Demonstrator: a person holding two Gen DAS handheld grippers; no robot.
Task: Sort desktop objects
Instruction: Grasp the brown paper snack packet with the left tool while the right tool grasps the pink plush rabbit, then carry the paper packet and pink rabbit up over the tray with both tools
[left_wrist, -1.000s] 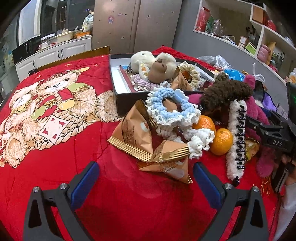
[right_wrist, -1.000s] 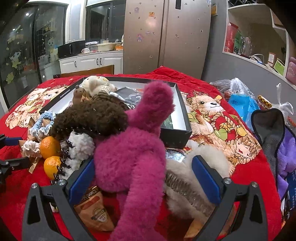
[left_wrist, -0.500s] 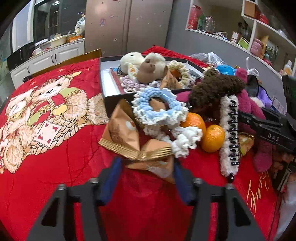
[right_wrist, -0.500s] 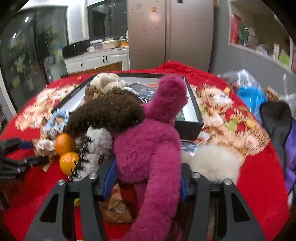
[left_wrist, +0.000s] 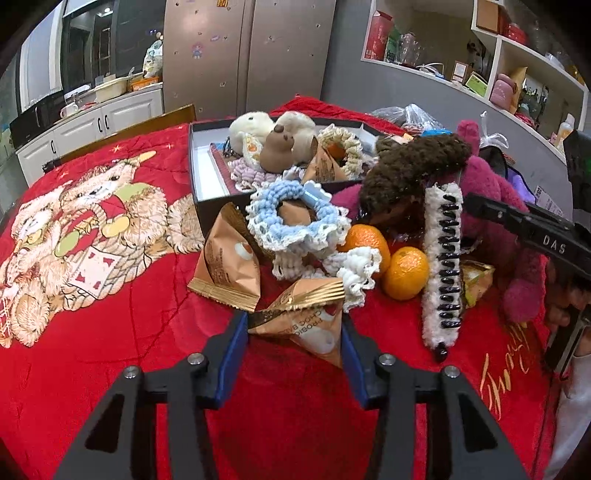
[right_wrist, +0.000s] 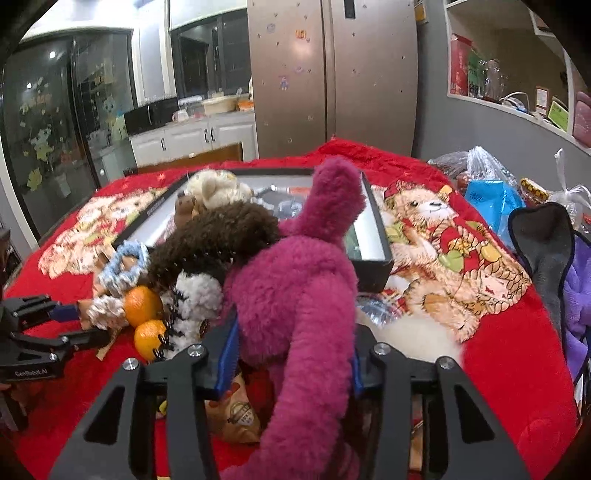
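The left gripper (left_wrist: 293, 334) has its two blue pads pinching an orange snack bag (left_wrist: 306, 317) from both sides. The bag lies on the red blanket (left_wrist: 110, 332) at the near edge of the pile. Its gold end sticks up, and its bottom corner is hidden behind the right pad.

The right gripper (right_wrist: 295, 354) is closing its jaws on a big pink plush toy (right_wrist: 295, 288). The toy fills the gap and both pads touch its fur. Its lower part runs out of the bottom of the right view, so you cannot see all of it. Another snack bag (right_wrist: 236, 413) peeks out under the toy, mostly hidden.

Just behind the held bag are a second orange snack bag (left_wrist: 227, 262), a blue and white scrunchie (left_wrist: 291, 218), a white scrunchie (left_wrist: 354, 266) and two oranges (left_wrist: 404, 273). A long white hair clip (left_wrist: 443, 266) with black teeth leans beside the oranges. A fuzzy brown hair clip (left_wrist: 413, 166) rests on top of the pile.

Farther back stands a black box (left_wrist: 207, 206) with small plush toys (left_wrist: 280, 151) inside. What lies at the bottom of the box is hard to make out.

In the left view the right gripper shows at the right edge, with part of a hand (left_wrist: 561, 306) partly cut off
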